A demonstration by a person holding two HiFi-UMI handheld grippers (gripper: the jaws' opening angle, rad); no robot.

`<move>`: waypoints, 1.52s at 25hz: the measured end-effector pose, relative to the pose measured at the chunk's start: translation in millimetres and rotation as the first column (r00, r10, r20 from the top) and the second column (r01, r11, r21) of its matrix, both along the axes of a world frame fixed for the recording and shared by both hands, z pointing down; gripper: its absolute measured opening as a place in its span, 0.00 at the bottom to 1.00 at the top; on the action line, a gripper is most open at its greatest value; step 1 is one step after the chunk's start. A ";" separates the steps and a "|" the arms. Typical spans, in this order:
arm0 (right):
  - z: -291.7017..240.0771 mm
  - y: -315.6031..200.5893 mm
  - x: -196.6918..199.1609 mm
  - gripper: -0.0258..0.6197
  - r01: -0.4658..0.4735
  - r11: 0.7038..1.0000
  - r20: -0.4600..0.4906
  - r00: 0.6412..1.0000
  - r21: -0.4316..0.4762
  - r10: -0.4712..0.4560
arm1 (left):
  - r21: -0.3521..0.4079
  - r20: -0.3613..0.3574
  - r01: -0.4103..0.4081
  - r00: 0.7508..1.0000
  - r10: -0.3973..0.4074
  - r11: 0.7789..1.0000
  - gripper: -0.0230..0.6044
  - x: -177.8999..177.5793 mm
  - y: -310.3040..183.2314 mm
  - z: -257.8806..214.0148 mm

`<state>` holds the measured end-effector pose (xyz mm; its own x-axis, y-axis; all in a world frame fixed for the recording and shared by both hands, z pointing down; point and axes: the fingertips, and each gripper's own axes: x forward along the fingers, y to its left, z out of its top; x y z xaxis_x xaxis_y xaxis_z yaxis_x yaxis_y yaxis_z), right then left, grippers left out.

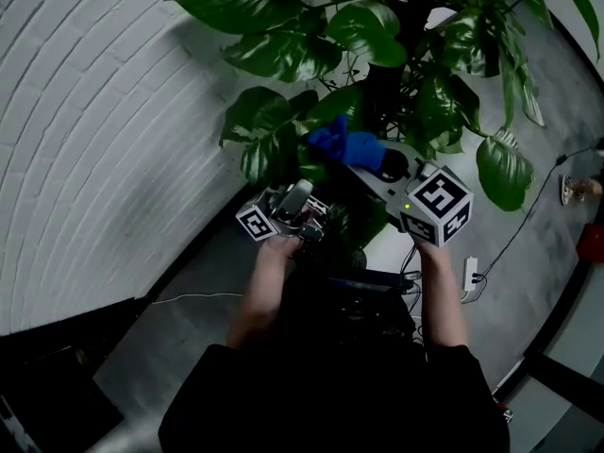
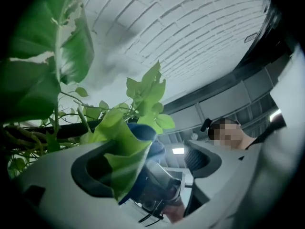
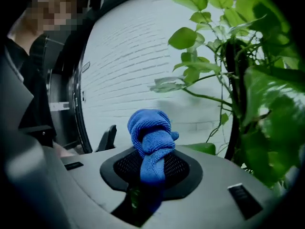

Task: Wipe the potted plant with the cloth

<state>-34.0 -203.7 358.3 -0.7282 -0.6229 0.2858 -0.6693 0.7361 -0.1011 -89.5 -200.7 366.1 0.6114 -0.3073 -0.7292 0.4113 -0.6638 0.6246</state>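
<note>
1. Right gripper (image 3: 151,175): jaws clamped on the bunched blue cloth (image 3: 151,132). The wad sticks out past the tips, up among the lower leaves of the potted plant (image 1: 377,36).
2. Left gripper (image 2: 150,168): jaws wide apart. One leaf (image 2: 121,151) lies between them against one pad, not pinched.
3. Judgement: the left gripper is best used as a light support under the leaf while the cloth strokes from stem end to tip.
4. Risk: a hard squeeze or tug would likely tear the leaf, so pressure should stay gentle.
</note>
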 end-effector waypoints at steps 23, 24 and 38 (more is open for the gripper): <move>1.0 9.6 39.2 0.23 -0.076 0.993 0.164 0.982 -0.091 0.090 | -0.140 0.022 0.205 0.979 -0.204 0.969 0.74 -70.1 -55.2 51.7; -6.6 1.1 54.0 0.23 -0.142 0.987 0.168 0.974 -0.073 0.153 | -0.130 0.023 0.183 0.983 -0.181 0.975 0.74 -65.1 -57.3 47.4; -58.7 -76.6 64.8 0.23 -0.275 0.944 -0.173 0.936 0.181 0.305 | -0.264 0.036 -0.036 0.998 0.047 0.964 0.74 30.0 -129.9 52.6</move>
